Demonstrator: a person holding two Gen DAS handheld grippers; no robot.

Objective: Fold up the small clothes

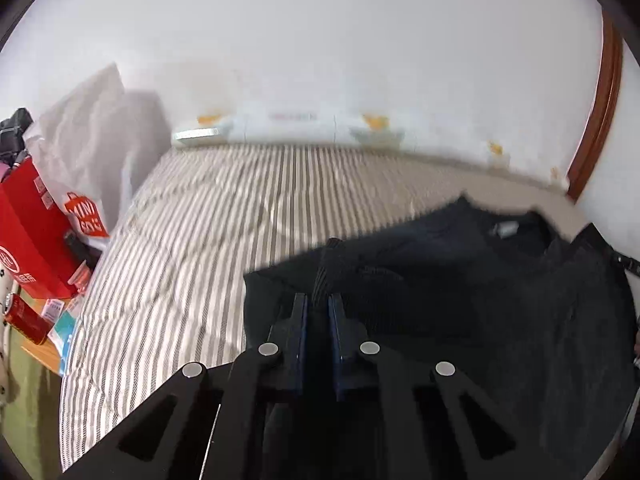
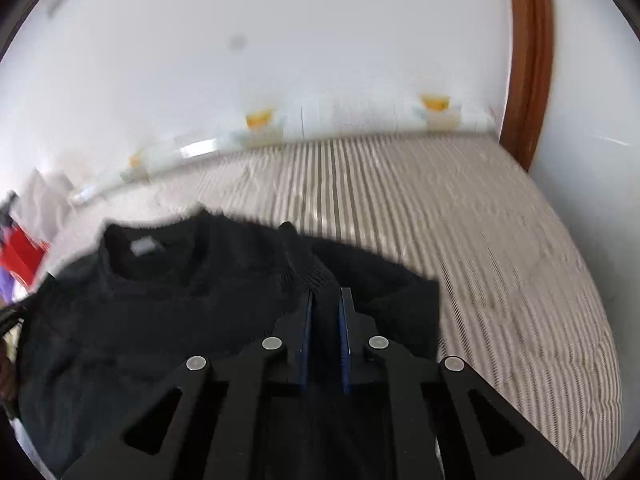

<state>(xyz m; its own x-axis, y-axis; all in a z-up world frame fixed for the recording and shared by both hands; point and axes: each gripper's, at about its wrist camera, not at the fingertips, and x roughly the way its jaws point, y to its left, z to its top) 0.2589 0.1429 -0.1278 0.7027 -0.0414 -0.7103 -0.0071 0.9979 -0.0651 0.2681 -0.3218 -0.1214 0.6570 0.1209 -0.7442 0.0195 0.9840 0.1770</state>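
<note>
A black knit sweater [image 1: 460, 280] lies spread on the striped bed sheet [image 1: 200, 240], its collar with a white label [image 1: 506, 229] toward the wall. My left gripper [image 1: 319, 300] is shut on a ribbed strip of the sweater's left side, which looks like a sleeve cuff and stands up between the pads. In the right wrist view the same sweater [image 2: 160, 300] fills the lower left, with its label [image 2: 143, 247] showing. My right gripper [image 2: 327, 294] is shut on a ribbed fold at the sweater's right side. The cloth under both grippers is hidden by their bodies.
A red box [image 1: 28, 240], a white shopping bag [image 1: 84, 184] and a red can [image 1: 26, 322] crowd the bed's left side. A brown wooden frame [image 2: 528, 60] stands at the far right by the white wall. Bare striped sheet [image 2: 500, 260] stretches right of the sweater.
</note>
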